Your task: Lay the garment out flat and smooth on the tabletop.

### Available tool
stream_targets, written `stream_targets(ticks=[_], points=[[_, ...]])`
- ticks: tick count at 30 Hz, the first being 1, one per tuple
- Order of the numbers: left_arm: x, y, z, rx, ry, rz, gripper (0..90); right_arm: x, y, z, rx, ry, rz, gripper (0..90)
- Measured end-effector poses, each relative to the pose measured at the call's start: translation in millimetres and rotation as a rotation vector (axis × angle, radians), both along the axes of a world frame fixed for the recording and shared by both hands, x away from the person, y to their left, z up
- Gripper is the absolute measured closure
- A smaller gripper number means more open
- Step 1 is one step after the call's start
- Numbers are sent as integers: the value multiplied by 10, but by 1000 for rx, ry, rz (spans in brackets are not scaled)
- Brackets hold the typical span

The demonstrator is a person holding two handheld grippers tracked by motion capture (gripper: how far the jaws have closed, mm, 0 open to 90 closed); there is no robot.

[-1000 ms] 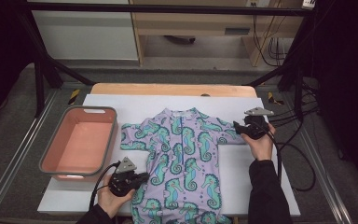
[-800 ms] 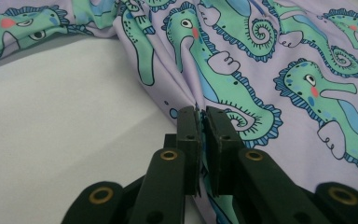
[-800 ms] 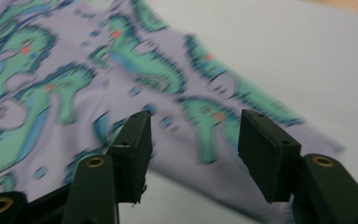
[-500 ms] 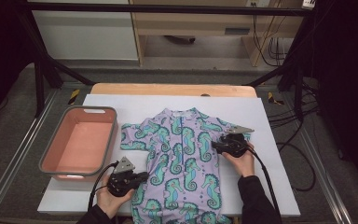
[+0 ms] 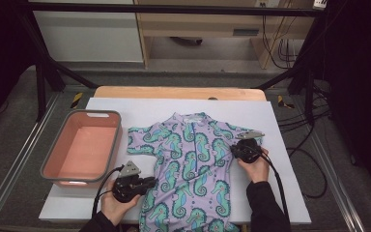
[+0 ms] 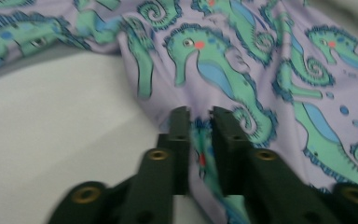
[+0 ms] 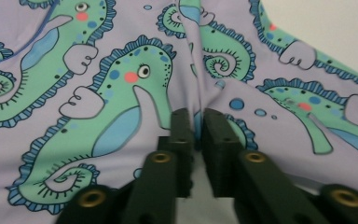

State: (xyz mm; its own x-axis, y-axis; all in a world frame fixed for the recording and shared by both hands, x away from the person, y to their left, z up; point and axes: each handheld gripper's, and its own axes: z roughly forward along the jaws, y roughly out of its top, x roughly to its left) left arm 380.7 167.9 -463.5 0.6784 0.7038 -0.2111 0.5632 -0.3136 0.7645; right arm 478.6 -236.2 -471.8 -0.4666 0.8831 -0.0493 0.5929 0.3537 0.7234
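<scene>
Right gripper (image 5: 234,149) has travelled from the sleeve inward onto the suit (image 5: 193,164), its jaws just closing to pinch a fabric fold. Left gripper (image 5: 149,182) pinches the suit's near-left edge, jaws just loosening. Suit lies flat on the table (image 5: 290,145) beside the bin (image 5: 50,159). Folding appears underway; next, lift both pinches together.

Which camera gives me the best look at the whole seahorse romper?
The high view: the seahorse romper lies spread out on the white mat, collar to legs. Each gripper view gives just a close patch of printed fabric bunched between black jaws.
</scene>
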Motion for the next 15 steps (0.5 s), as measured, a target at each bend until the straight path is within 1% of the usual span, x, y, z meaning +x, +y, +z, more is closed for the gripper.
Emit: stream_targets(ticks=[1,2,3,4,5,6,7,8,10,11,12,13,14,15], points=[[27,16,35,-10,-19,13,625,-26,-5,13,13,-19,1,652],[74,27,71,-14,-30,33,548,-56,-9,35,31,-27,-1,600],[104,31,90,-16,-25,43,466,-106,-11,74,52,-28,7,544],[145,33,102,-18,-12,47,449,-139,-11,96,55,-34,16,489],[181,30,100,-17,0,52,448,-192,-4,127,70,-31,23,462],[208,10,76,-16,17,57,448,-256,4,149,92,-29,31,457],[215,-9,54,-3,23,55,453,-343,18,162,114,-20,51,442],[213,-40,21,11,35,49,470,-400,31,163,119,-10,62,432],[190,-93,-49,38,56,29,527,-576,64,140,121,2,88,431],[178,-114,-73,51,61,28,562,-660,71,117,125,10,96,431],[168,-131,-86,64,62,20,600,-736,73,89,132,22,100,435],[156,-143,-90,78,61,23,637,-808,70,66,138,42,107,443],[146,-152,-95,91,54,25,683,-869,69,42,141,50,109,457],[134,-162,-99,98,57,25,727,-929,75,23,146,58,111,484]])
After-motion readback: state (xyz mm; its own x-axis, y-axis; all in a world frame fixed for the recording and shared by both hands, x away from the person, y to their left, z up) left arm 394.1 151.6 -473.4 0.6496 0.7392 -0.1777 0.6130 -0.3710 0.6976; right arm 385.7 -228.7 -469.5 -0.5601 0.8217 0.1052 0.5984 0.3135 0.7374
